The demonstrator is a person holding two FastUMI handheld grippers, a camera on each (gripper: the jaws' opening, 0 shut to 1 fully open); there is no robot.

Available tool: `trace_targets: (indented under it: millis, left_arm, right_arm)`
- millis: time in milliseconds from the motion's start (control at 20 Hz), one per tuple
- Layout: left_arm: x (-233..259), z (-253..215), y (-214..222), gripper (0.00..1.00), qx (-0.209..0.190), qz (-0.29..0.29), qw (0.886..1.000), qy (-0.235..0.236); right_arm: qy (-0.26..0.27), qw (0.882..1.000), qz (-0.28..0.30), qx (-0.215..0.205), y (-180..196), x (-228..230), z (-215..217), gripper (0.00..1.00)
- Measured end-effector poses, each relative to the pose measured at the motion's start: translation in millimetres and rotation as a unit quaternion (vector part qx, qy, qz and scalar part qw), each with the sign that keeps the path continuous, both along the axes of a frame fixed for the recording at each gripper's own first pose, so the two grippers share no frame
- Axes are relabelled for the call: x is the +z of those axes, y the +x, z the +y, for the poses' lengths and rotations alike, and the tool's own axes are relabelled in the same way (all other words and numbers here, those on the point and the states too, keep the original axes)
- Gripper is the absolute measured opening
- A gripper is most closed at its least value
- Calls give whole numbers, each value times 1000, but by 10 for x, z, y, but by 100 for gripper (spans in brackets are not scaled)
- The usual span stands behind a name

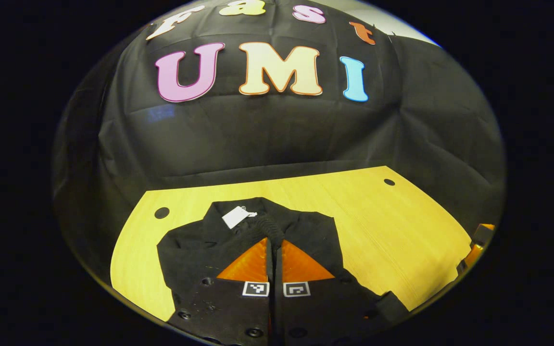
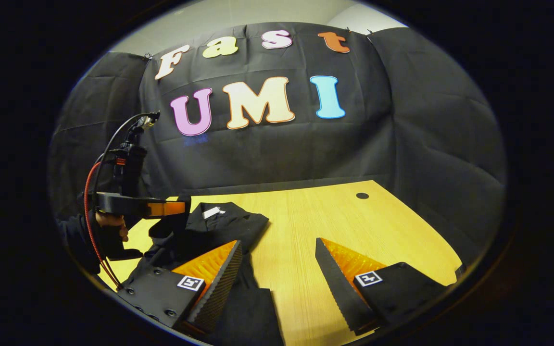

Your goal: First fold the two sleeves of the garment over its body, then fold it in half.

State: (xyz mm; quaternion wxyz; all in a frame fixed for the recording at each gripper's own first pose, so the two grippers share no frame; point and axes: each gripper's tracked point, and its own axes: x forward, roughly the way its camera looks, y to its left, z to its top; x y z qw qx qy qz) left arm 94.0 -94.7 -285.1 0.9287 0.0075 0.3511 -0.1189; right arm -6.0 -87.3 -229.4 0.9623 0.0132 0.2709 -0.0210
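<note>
Tag (image 1: 235,216) on garment (image 1: 195,245), unreadable.

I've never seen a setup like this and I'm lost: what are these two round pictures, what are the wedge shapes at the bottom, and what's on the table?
No robot here: a person holds a two-finger gripper in each hand, each carrying a camera. The wedges are the fingers. In the left gripper view, the left gripper is closed, pinching a ribbed bit of the black garment. In the right gripper view, the right gripper is open above the wooden table, holding nothing; farther left a hand holds the other gripper. A white tag lies on the garment.
</note>
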Motion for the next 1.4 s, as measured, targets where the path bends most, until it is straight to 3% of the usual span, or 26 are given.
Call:
trace_targets:
  millis: [200, 300, 350, 450, 500, 550, 900, 1050, 1400]
  left_arm:
    - [-133, -162, 74, 0, -5, 11, 1000, 10]
    - [-105, -136, 147, 0, 16, -2, 1000, 24]
    - [-69, -156, 212, 2, 26, -15, 1000, 9]
    - [130, -205, 255, 100, 48, -46, 998, -18]
    - [313, -131, 222, 94, 56, -61, 996, -24]
    - [380, -80, 189, 99, 60, -71, 995, -23]
    - [921, 529, -468, 97, 116, -116, 986, -22]
    - [1044, 819, -743, 95, 127, -130, 983, -20]
    - [975, 1401, -1511, 92, 126, -95, 987, 11]
  right_arm:
    - [1, 1000, 6, -9, -34, -23, -122, 98]
    - [4, 1000, 10, -8, -29, -44, -161, 98]
    - [5, 1000, 10, -6, -28, -39, -175, 98]
    - [8, 1000, 8, 2, -3, -39, -199, 98]
    - [9, 1000, 8, 10, 9, -33, -199, 98]
    - [10, 1000, 7, 19, 14, -29, -195, 98]
    - [28, 994, 26, 101, -57, -164, -11, 98]
    - [27, 994, 23, 107, -142, -123, 106, 98]
    - [16, 994, 46, 100, -493, -259, 431, 98]
